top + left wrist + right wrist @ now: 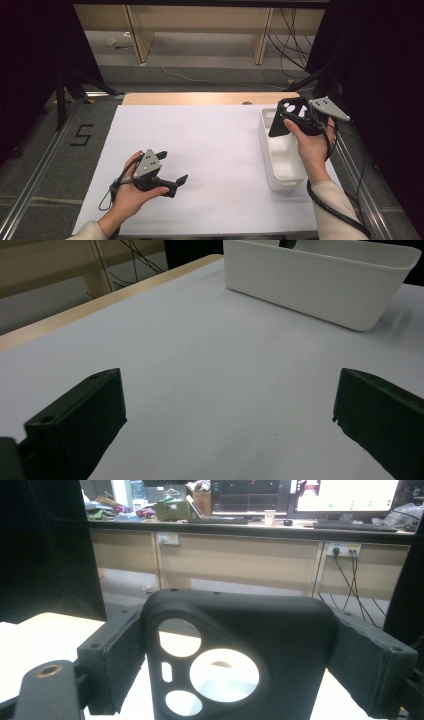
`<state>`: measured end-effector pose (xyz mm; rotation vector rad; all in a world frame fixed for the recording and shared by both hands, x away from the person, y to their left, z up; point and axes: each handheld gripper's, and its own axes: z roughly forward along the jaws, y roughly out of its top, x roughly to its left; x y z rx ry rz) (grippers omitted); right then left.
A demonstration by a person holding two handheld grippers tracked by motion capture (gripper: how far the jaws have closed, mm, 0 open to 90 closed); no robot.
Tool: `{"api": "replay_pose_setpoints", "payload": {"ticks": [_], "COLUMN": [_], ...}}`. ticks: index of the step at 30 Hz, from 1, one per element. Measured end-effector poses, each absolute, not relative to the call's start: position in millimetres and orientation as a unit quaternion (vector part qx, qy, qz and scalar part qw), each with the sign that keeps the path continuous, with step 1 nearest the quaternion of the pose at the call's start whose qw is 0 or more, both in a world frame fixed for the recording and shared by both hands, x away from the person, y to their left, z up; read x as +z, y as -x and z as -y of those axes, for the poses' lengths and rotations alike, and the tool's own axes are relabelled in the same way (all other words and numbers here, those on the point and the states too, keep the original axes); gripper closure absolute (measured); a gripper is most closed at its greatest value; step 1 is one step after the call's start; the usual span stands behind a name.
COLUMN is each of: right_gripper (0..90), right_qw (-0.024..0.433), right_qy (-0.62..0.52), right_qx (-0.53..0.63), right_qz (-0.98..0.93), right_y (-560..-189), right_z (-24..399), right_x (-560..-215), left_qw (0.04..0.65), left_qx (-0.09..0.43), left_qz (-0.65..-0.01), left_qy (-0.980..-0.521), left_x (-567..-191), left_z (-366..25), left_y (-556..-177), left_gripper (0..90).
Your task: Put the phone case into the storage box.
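Note:
A black phone case [287,119] with round camera cut-outs is held upright over the far end of a white plastic bin [283,162]. My right gripper [294,116] is shut on it. In the right gripper view the phone case [280,635] sits between the two pads, and the right gripper [241,645] presses on both of its sides. My left gripper [173,166] rests low over the white sheet at the near left, open with nothing between its fingers. The left gripper [227,425] points across the bare sheet toward the bin [310,287].
A white sheet [210,145] covers the table, with a wooden edge [200,98] at the far side. A floor marking "5" [81,135] lies to the left. Wooden shelving legs and cables [290,40] stand beyond the table. Metal rails run along both sides.

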<state>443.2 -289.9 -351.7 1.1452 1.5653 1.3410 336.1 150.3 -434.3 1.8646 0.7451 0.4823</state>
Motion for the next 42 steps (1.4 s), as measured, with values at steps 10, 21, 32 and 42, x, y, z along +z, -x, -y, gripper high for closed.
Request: {"api": "replay_pose_setpoints", "payload": {"ticks": [10,21,32,42], "right_gripper": [16.0,16.0,16.0,16.0], "right_qw": [0.382,0.381,0.381,0.381], "right_qy": [-0.450,-0.452,-0.454,-0.454], "right_qx": [0.525,0.524,0.525,0.523], "right_qz": [-0.613,-0.613,-0.612,-0.612], "right_y": [-444.7,-446.2,-447.6,-449.6], "right_z": [290.2,289.9,289.5,289.7], "right_x": [-352.3,-353.8,-352.7,-353.7], "left_qw": [0.513,0.514,0.513,0.513], "left_qx": [0.200,0.202,0.202,0.202], "left_qz": [-0.310,-0.311,-0.310,-0.310], "left_qy": [-0.775,-0.773,-0.774,-0.774], "left_x": [-434.5,-433.5,-433.6,-433.6], "left_z": [-149.9,-150.3,-150.3,-150.3], "left_y": [-336.0,-335.8,-335.9,-336.0], "left_gripper": [0.0,0.0,0.0,0.0]}}
